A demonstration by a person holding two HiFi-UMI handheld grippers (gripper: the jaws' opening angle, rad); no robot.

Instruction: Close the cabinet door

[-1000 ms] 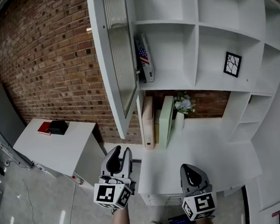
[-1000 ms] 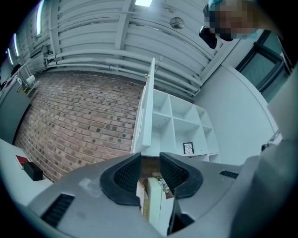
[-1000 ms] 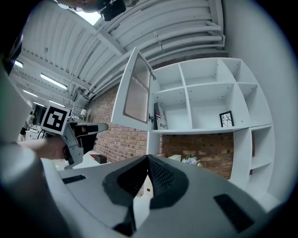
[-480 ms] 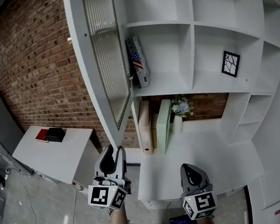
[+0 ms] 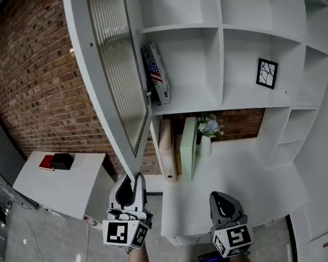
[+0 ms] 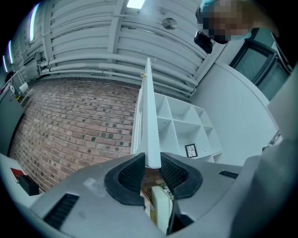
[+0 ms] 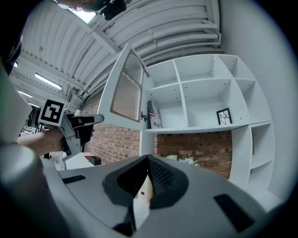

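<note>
Pinching the bottom corner of the cabinet door (image 5: 116, 75), the left gripper (image 5: 132, 178) has its fingers (image 6: 130, 174) set against either face of the white frame. The right gripper (image 5: 222, 198) hangs low over the front edge of the table (image 5: 250, 178), fingers closed tip to tip on nothing. The door, ribbed glass in a white frame, stands swung wide out from the shelf unit (image 5: 221, 52). Just behind it a flag-printed book (image 5: 156, 75) leans in a compartment. A brick wall (image 5: 33, 80) lies beyond.

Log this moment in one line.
door: open | left gripper: shut on door's bottom edge | right gripper: shut, empty
</note>
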